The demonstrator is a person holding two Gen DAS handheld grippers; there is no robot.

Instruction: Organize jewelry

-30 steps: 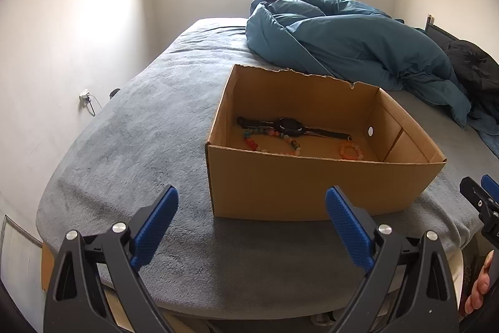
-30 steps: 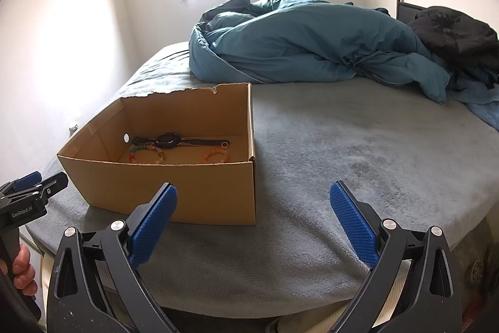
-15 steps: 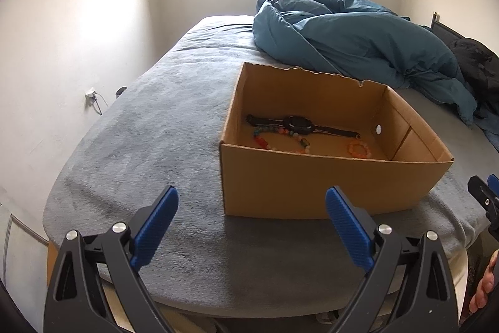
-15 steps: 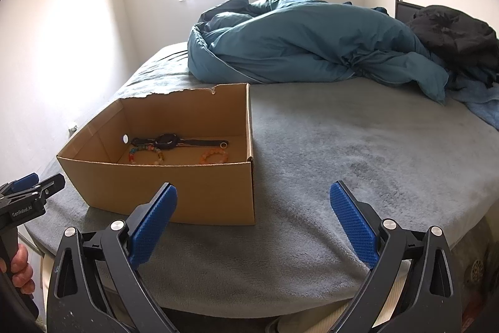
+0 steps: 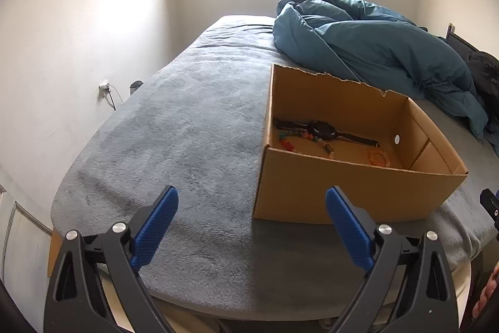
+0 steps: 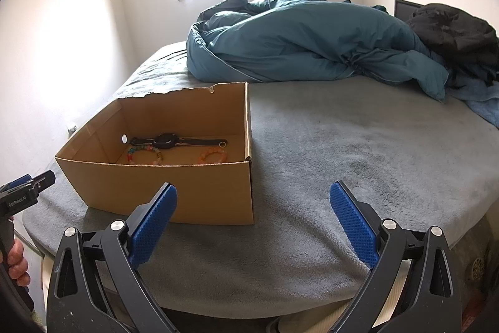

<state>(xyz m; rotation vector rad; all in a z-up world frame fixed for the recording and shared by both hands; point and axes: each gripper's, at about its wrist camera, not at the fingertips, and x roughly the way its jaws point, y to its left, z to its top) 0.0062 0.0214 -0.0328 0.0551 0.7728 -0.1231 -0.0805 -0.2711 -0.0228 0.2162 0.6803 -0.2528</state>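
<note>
An open cardboard box [image 5: 343, 189] [image 6: 174, 189] stands on the grey bed near its foot edge. On its floor lie a black watch [image 5: 324, 130] [image 6: 168, 141], a multicoloured bead bracelet [image 5: 299, 138] [image 6: 143, 154] and an orange bead bracelet [image 5: 379, 157] [image 6: 213, 156]. My left gripper [image 5: 252, 208] is open and empty, low over the bed's edge, left of the box. My right gripper [image 6: 253, 205] is open and empty too, in front of the box's right corner.
A crumpled teal duvet [image 5: 374, 52] [image 6: 305, 46] fills the far part of the bed, with dark clothing [image 6: 452, 33] by the headboard at right. A wall with a socket [image 5: 104, 85] runs along the left. Bare grey blanket [image 6: 374, 152] spreads right of the box.
The left gripper has swung to the left, so the box now sits right of its fingers. The right gripper has hardly moved. The jewelry lies as before.
</note>
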